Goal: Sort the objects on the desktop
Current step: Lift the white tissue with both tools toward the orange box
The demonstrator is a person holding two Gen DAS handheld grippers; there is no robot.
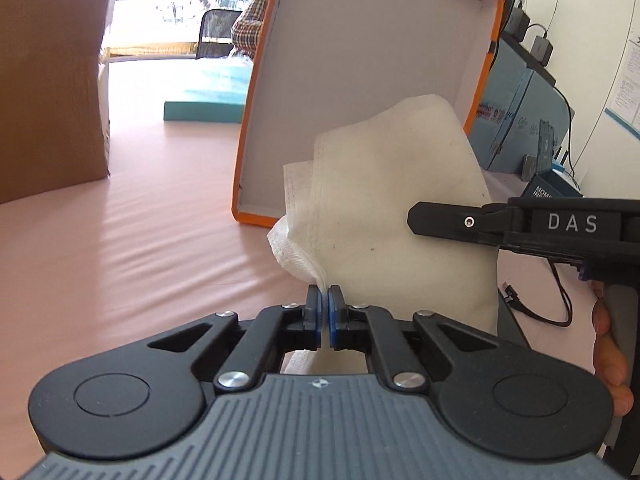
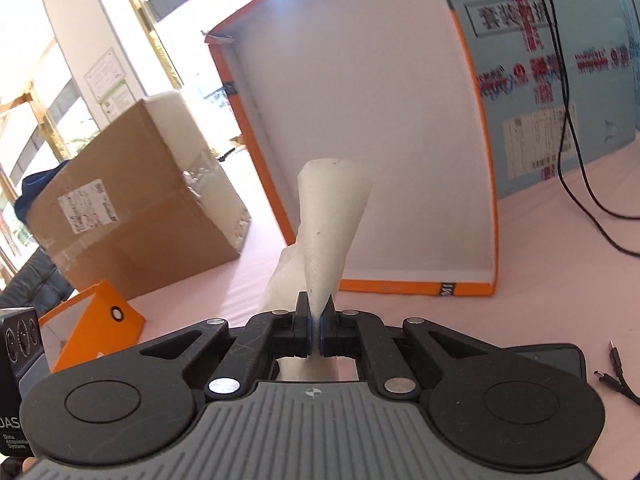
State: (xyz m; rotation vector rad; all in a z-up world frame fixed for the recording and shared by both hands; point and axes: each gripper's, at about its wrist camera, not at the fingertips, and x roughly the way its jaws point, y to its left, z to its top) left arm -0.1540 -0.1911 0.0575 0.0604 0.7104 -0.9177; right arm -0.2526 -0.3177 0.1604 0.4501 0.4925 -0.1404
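Both the left tool (image 1: 324, 304) and the right tool (image 2: 316, 320) pinched the soft, light white cloth bag (image 1: 400, 200) by its edges, lifted above the counter (image 1: 140, 240) near the orange box (image 1: 360, 60).

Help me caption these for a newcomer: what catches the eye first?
A white cloth bag held up in mid-frame, pinched by both the left gripper and the right gripper. Just behind it, a big orange box gapes open, its white inside facing the cameras, on the pink tabletop.
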